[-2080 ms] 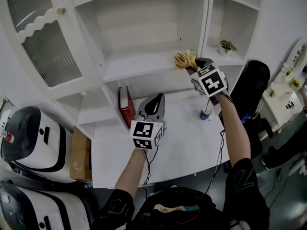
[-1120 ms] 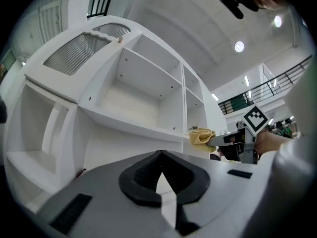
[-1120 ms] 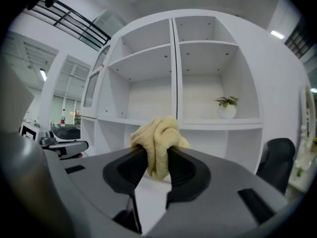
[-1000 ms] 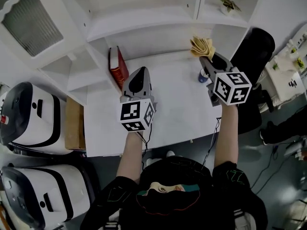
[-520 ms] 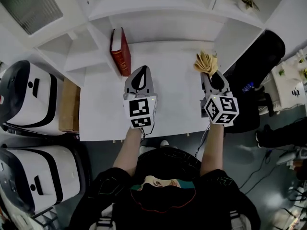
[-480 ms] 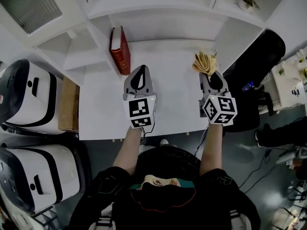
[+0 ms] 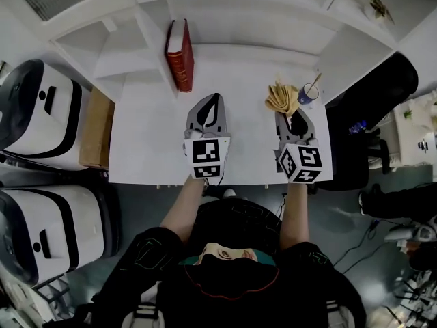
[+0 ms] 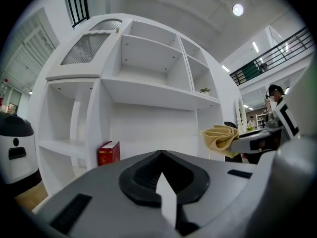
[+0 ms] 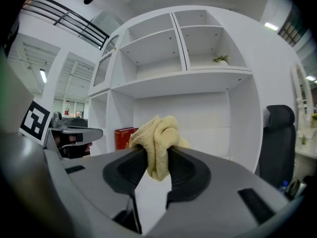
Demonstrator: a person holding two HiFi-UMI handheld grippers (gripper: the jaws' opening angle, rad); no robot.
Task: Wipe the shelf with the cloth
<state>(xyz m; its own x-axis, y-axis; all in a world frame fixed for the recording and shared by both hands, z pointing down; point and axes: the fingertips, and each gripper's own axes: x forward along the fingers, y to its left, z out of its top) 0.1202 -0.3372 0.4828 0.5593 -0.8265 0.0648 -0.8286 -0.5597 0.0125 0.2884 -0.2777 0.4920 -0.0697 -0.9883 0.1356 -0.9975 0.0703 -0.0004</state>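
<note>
The right tool [image 9: 157,157] pinches the yellow cloth [image 9: 157,135] above the white tabletop [image 7: 150,135], with 1 cup [image 7: 306,95] just right of the cloth. The left tool [image 8: 161,155] has its jaws pressed together on nothing. The shelf [image 7: 225,19] stands at the far side, with 1 red book [image 7: 180,63] at the far left.

A crumpled yellow cloth [image 9: 157,133] sits pinched between the right gripper's [image 9: 156,152] fingers [image 9: 190,168], with the white shelf [image 9: 188,80] well beyond their tips.

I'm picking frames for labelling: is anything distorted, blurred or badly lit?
Head view: evenly lit, sharp. Left gripper view: strong fisheye bows the white shelf unit, corners black, round ceiling lamp glares. Right gripper view: same fisheye; crumpled yellow cloth looks sharp.
</note>
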